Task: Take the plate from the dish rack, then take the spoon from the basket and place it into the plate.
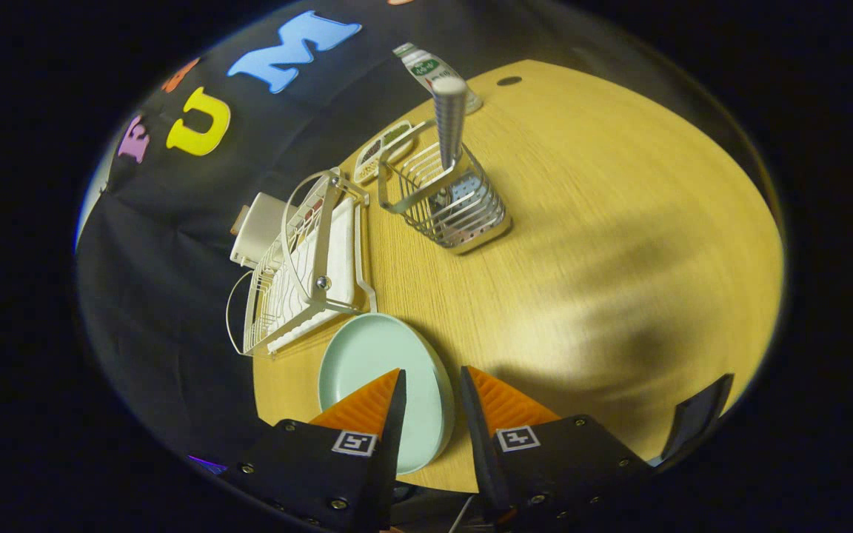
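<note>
Farthest left I saw a white wire dish rack (300, 266) standing near the desk's (619, 244) left edge, its thin bars curved and a white drip tray under it. A pale boxy thing (258, 228) sat just behind it against the dark cloth wall; I could not tell what it was. Just in front of the rack, the pale green plate (375, 355) lay flat on the wood, round and smooth with a low rim, close to the near edge of the desk.

My tongs (430, 385) hovered over the plate's right part with the fingers parted by a narrow gap and nothing between them; the ridged pads (367, 403) touched nothing that I could see.

Beyond the tongs, a metal wire basket (449, 200) stood mid-desk, squarish, with a spoon (449, 122) upright in it, its ribbed handle sticking well above the rim. Behind the basket lay a small divided tray (386, 148), and a bottle (434, 74) with a green label stood near the far edge; the print was too small to read.

To the right, the desk ran wide and bare, light wood grain with a soft shadow across it, and a small dark hole (509, 81) near the far edge.
</note>
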